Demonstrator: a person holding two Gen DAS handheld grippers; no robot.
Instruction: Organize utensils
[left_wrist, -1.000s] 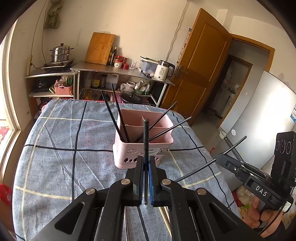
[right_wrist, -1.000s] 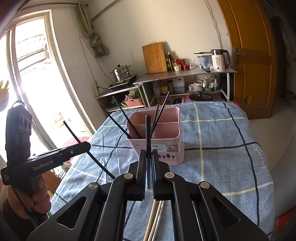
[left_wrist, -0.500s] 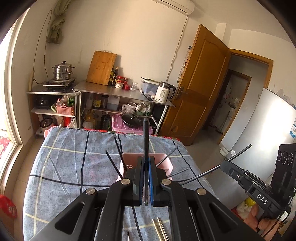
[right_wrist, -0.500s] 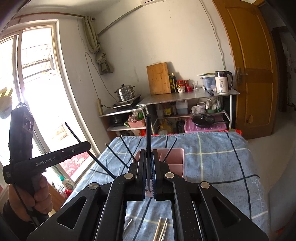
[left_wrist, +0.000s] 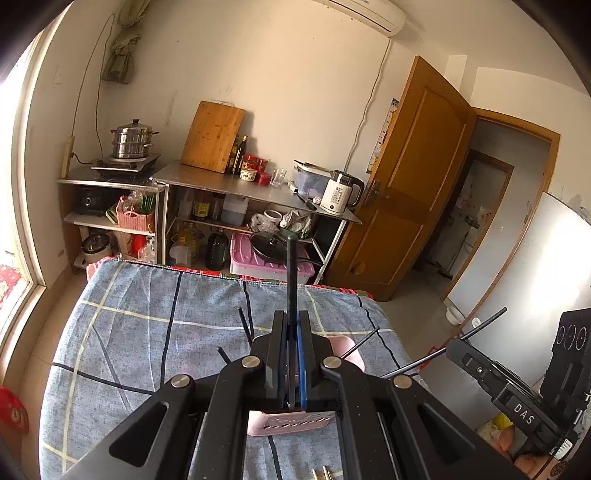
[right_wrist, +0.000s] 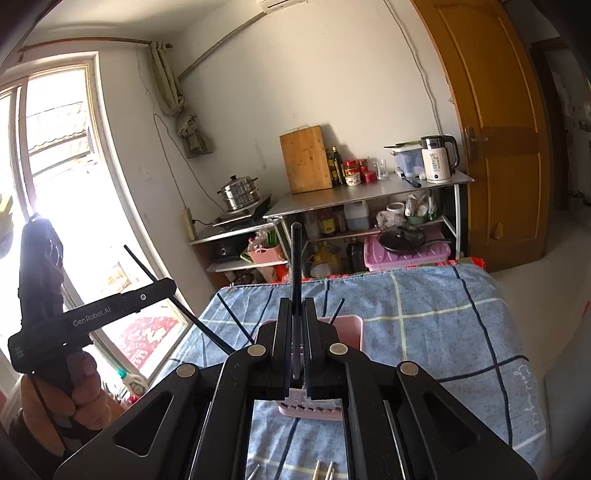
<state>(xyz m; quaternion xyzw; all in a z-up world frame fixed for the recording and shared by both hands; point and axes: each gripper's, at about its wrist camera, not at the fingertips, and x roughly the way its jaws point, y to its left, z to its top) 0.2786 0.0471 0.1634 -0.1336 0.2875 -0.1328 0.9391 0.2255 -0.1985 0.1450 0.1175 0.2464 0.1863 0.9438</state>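
Observation:
My left gripper (left_wrist: 291, 325) is shut on a black chopstick (left_wrist: 291, 273) that points up and away. My right gripper (right_wrist: 296, 314) is shut on another black chopstick (right_wrist: 295, 266), also upright. Each gripper shows in the other's view: the right one (left_wrist: 476, 354) at the far right, the left one (right_wrist: 147, 291) at the far left. A pink utensil holder (left_wrist: 351, 350) (right_wrist: 347, 325) stands on the blue checked tablecloth (left_wrist: 147, 332), mostly hidden behind the fingers, with several black chopsticks (left_wrist: 243, 325) leaning in it. Both grippers are raised above and just behind the holder.
Light wooden chopstick tips lie on the cloth near the bottom edge (left_wrist: 319, 474) (right_wrist: 325, 469). Beyond the table stand metal shelves with a kettle (left_wrist: 340, 192), a cutting board (left_wrist: 214, 136), a steamer pot (left_wrist: 131, 140). A wooden door (left_wrist: 402, 184) is at right, a window at left.
Both grippers have risen and tilted upward with their chopsticks; the pink holder has dropped from the middle of each view to behind the fingers.

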